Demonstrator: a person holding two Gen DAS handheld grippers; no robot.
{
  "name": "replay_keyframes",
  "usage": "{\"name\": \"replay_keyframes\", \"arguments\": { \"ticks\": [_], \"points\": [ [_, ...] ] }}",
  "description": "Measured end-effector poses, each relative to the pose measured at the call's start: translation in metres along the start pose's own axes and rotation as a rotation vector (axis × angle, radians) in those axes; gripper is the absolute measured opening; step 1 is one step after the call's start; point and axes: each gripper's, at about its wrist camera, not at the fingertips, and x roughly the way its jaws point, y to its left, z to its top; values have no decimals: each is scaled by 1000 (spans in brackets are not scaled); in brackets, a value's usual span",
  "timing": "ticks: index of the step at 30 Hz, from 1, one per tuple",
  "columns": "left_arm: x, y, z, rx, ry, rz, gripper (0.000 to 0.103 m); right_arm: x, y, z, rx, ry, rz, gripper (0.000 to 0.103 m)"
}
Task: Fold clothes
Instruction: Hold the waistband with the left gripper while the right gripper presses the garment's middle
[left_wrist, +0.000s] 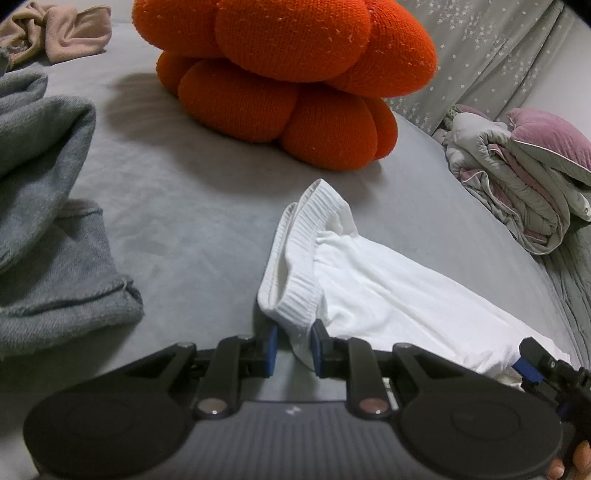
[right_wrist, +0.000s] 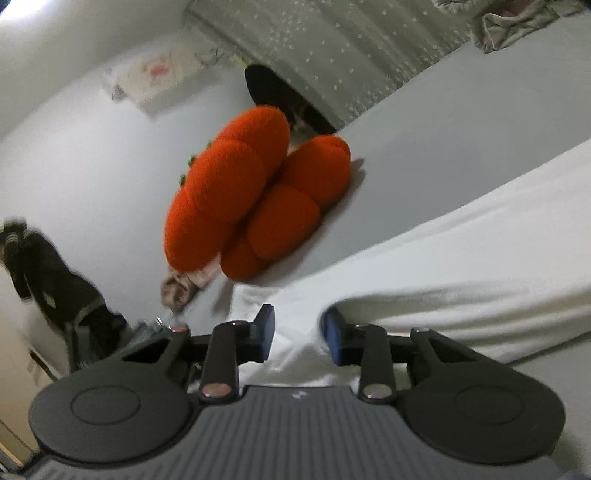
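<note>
A white garment (left_wrist: 388, 295) with a ribbed elastic waistband lies on the grey bed (left_wrist: 184, 206), running toward the lower right. My left gripper (left_wrist: 294, 347) is shut on the near corner of that waistband, and the cloth hangs between its blue pads. My right gripper (right_wrist: 300, 330) sits low at the garment's other end (right_wrist: 480, 240). White cloth lies between its fingers, which stand apart without visibly pressing it. In the left wrist view the right gripper (left_wrist: 535, 363) shows at the garment's lower right edge.
A big orange knitted cushion (left_wrist: 288, 81) stands behind the garment. A crumpled grey garment (left_wrist: 48, 221) lies at the left, a pink cloth (left_wrist: 59, 33) at the far left corner. A folded quilt (left_wrist: 524, 177) sits at the right. Dark clothes (right_wrist: 55, 280) hang by the wall.
</note>
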Motion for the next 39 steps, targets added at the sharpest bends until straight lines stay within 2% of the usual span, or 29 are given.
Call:
{"name": "replay_keyframes", "arguments": {
  "ticks": [5, 6, 8, 12, 17, 20, 24, 25, 27, 28, 29, 32, 35, 39],
  "points": [
    [0, 0, 0, 1, 1, 0, 19, 5, 0, 0, -13, 11, -71, 39],
    [0, 0, 0, 2, 0, 0, 20, 3, 0, 1, -16, -3, -69, 41],
    [0, 0, 0, 4, 0, 0, 20, 2, 0, 1, -15, -34, -65, 55],
    [0, 0, 0, 5, 0, 0, 20, 12, 1, -2, -40, 30, -103, 55],
    [1, 0, 0, 5, -1, -1, 20, 17, 22, -11, -236, 94, -128, 57],
    [1, 0, -1, 5, -1, -2, 20, 16, 29, -17, -310, 117, -104, 57],
    [2, 0, 0, 4, -1, -3, 20, 20, 34, -23, -382, 143, -133, 56],
    [2, 0, 0, 4, -1, -3, 20, 21, 34, -24, -399, 149, -149, 54],
    [2, 0, 0, 3, 0, -3, 20, 22, 34, -24, -415, 143, -184, 36],
    [2, 0, 0, 1, 0, -4, 20, 23, 32, -23, -396, 138, -189, 15],
    [2, 0, 1, -2, 2, -6, 20, 23, 31, -21, -378, 134, -193, 8],
    [1, 2, 2, -18, 8, -15, 20, 19, 25, -15, -304, 137, -178, 6],
    [0, 5, 4, -34, 19, -26, 20, 11, 23, -8, -178, 148, -150, 6],
    [-1, 11, 6, -70, 42, -48, 20, 8, 19, 1, -3, 203, -122, 6]
  ]
}}
